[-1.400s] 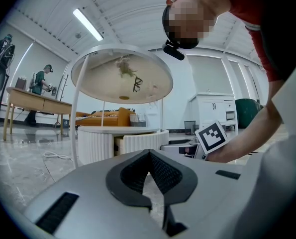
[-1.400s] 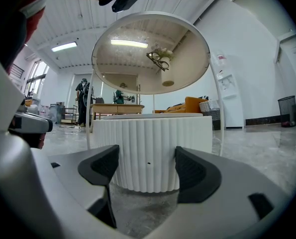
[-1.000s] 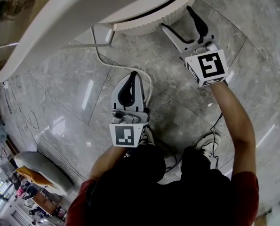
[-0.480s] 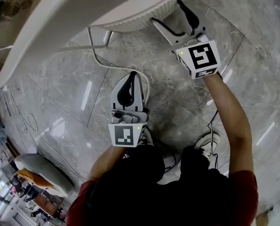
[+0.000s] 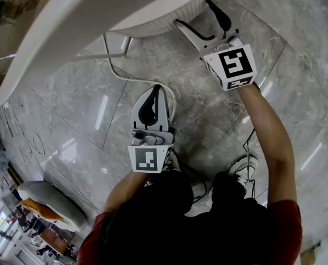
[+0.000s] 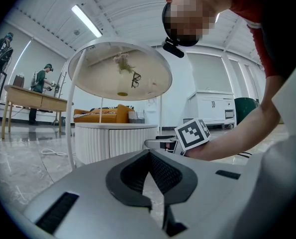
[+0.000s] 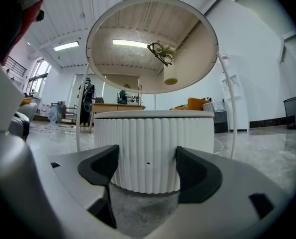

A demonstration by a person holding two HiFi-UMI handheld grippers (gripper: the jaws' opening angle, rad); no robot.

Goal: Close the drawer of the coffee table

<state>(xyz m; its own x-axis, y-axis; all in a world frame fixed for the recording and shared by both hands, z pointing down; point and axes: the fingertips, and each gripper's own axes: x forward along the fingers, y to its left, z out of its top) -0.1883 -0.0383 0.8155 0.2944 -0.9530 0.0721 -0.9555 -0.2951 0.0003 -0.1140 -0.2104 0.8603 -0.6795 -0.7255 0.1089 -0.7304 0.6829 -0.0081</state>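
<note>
Low before white ribbed round coffee table (image 5: 169, 18), my right gripper (image 5: 193, 12) now nearer than second ago, jaws wide, empty. Drawer front (image 7: 148, 143) looks flush, probably closed. Left gripper (image 5: 154, 90) pinched together, idle.

Right gripper (image 5: 193, 12) just before the coffee table (image 5: 152, 22) — left gripper (image 5: 155, 90) further back (cable (image 5: 132, 77) seemingly beside it).

We read no txt, nos. or brands anywhere. Only b/w square marker patterns on left gripper (image 5: 155, 88) & right gripper (image 5: 192, 10) cubes, no letters.
</note>
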